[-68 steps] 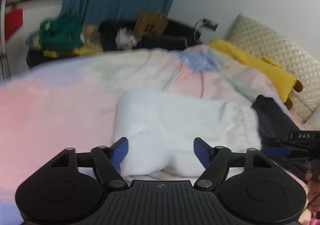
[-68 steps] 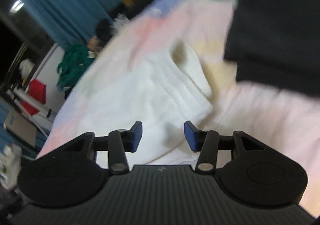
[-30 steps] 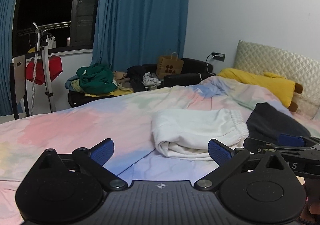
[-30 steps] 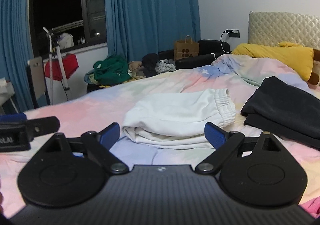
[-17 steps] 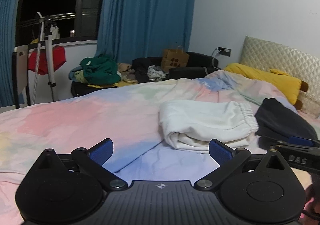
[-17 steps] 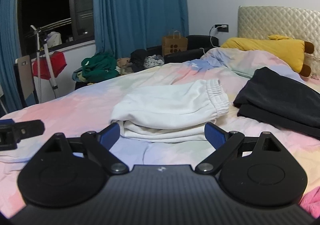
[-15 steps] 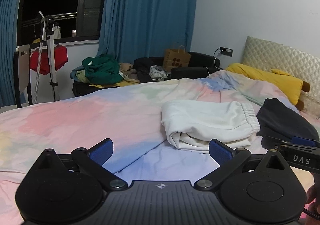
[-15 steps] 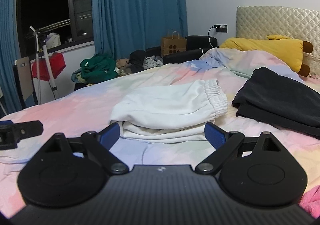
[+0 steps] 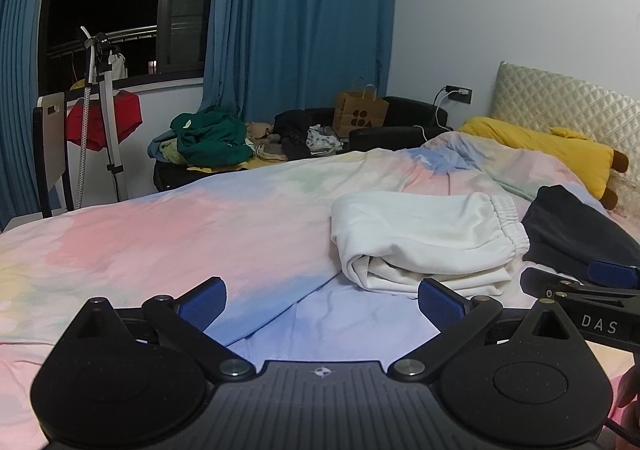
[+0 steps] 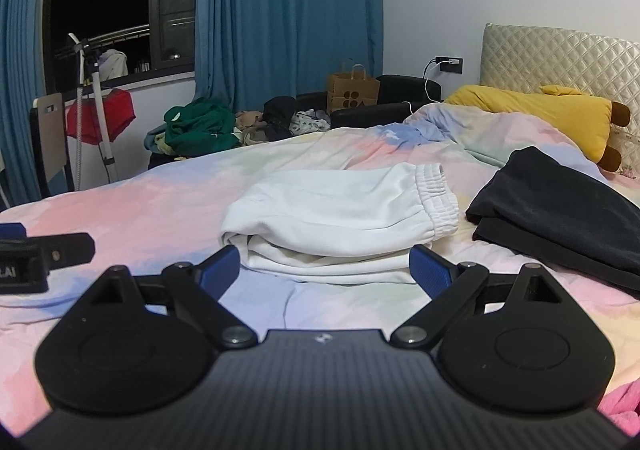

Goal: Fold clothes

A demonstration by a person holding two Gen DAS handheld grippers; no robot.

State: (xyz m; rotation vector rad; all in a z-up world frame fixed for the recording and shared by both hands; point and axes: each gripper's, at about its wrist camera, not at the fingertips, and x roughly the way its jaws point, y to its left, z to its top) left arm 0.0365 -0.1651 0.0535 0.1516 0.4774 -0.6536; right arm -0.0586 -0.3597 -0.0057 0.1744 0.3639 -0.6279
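Both tools have pulled back from the clothes since a couple of seconds ago, when they were close over the white garment with fingers narrower; the views were blurred then and are sharp now. In the last half second little has changed.

The left tool [image 9: 320,300] is spread wide and holds nothing, hovering over the pastel bedspread [image 9: 180,234]. The right tool [image 10: 324,264] is likewise spread wide and empty, just short of the folded white sweatpants [image 10: 340,210].

The sweatpants lie folded in a thick bundle mid-bed. Their long axis runs left to right across both views, with the elastic waistband [image 10: 438,190] at the right end, toward the headboard [image 10: 560,58], and the rounded fold at the left. A folded black garment [image 10: 560,206] lies just beside the waistband, on its right. A yellow plush pillow [image 10: 540,114] rests by the headboard.
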